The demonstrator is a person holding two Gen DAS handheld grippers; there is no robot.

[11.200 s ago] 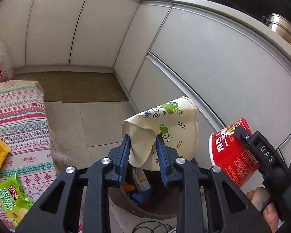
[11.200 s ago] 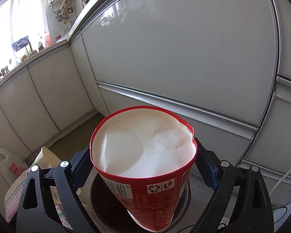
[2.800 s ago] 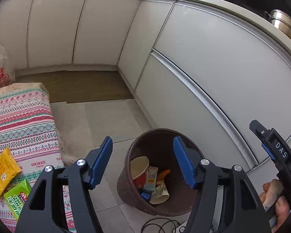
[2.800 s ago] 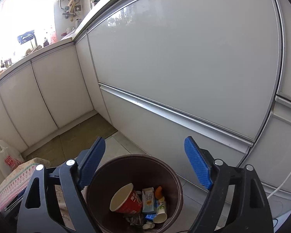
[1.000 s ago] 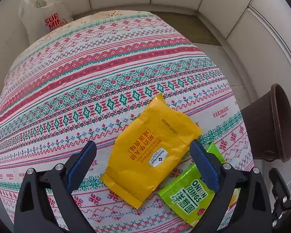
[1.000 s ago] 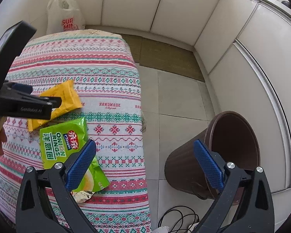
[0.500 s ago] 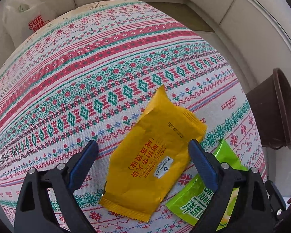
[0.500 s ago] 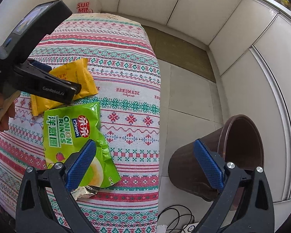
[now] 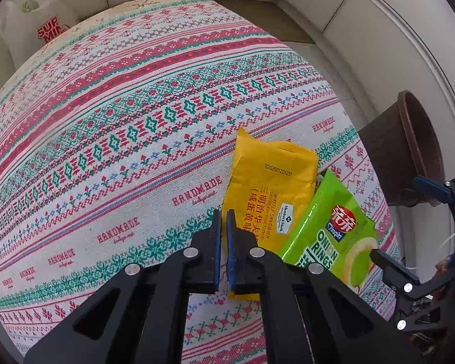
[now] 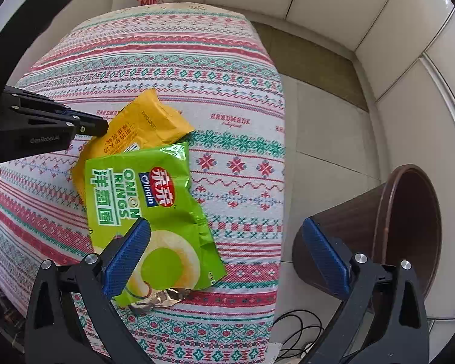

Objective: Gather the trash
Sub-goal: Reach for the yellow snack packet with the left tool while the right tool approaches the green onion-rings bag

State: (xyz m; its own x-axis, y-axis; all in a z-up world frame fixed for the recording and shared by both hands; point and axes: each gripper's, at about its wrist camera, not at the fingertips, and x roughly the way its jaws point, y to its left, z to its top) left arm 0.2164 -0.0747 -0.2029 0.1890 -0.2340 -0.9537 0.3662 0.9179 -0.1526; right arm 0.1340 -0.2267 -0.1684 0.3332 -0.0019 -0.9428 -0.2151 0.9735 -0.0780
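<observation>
White cabinets wrap the corner around a table under a patterned cloth [image 9: 130, 139]. On the left, the left gripper [image 9: 223, 236] has just snapped its jaws together on the edge of the yellow wrapper [image 9: 270, 188], which seems slightly lifted. Overlapping it lies the green onion-ring bag [image 10: 148, 209], with the right gripper [image 10: 224, 242] poised wide apart above it. Further right stands the brown bin [image 10: 406, 227]. So thin a pinch could slip, or drag the green bag along.

I read "ONION RINGS" on the green packet [image 10: 148, 212], "Member's Mark" on the yellow packet [image 9: 270, 188], "HANDMADE" on the tablecloth [image 9: 118, 233].
</observation>
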